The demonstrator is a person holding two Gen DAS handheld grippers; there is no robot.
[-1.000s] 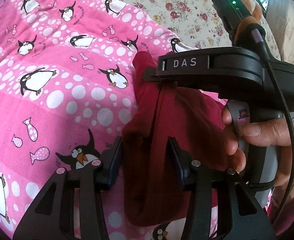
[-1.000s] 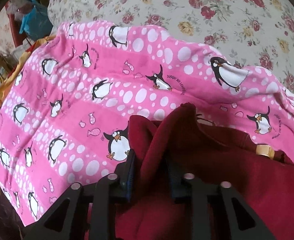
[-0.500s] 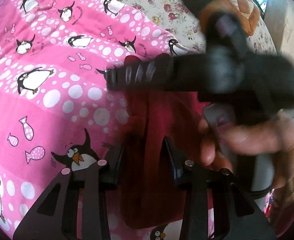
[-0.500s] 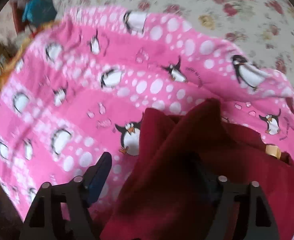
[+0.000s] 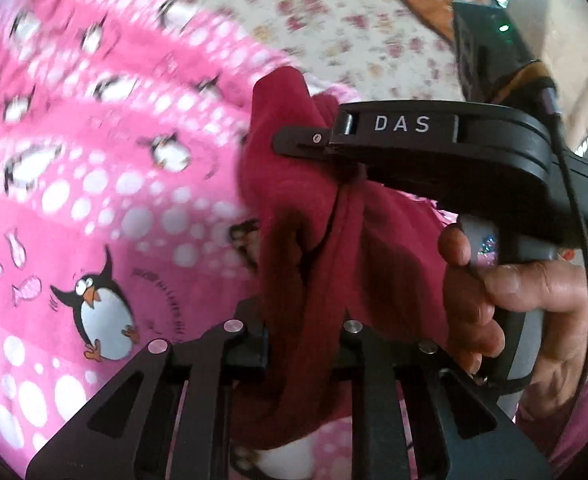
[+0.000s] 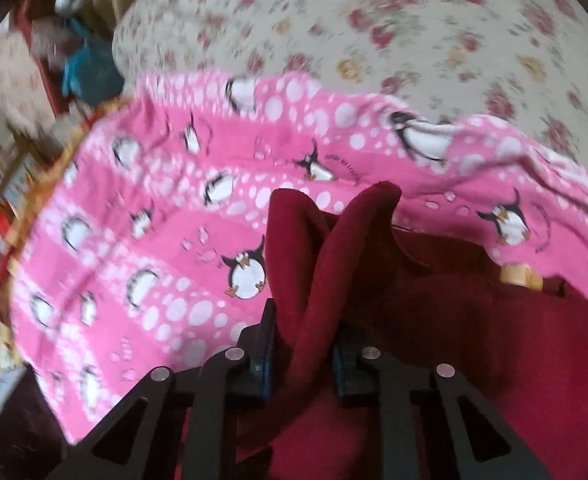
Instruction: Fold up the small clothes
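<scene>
left wrist view: the left gripper (image 5: pixel 306 344) has just been closing, and its two fingers now pinch a bunched fold of the dark red garment (image 5: pixel 294 280) between the pads. the cloth rises in a ridge straight out ahead of the fingertips and hangs below them too, so the hold looks meant to lift an edge rather than drag the whole piece. beyond the fingertips and a little to their right, the right gripper (image 5: pixel 314 142) crosses the view, its narrow tip closed on the same garment higher up; a hand (image 5: pixel 506 296) wraps its grey handle to the right of the left fingers. gripping at two spots probably keeps the edge taut for a fold. under and to the left of the fingers lies the pink penguin blanket (image 5: pixel 105 208), serving as the folding surface, with a floral bedspread (image 5: pixel 334 12) beyond it.

right wrist view: the right gripper (image 6: pixel 304 354) has also just been closing; its fingers are pressed onto a raised pleat of the dark red garment (image 6: pixel 334 264), which stands up in two peaks just past the fingertips. the rest of the garment spreads to the right of the fingers on the pink penguin blanket (image 6: pixel 165 240). a small yellowish tag (image 6: pixel 520 276) sits on the garment farther right.
</scene>
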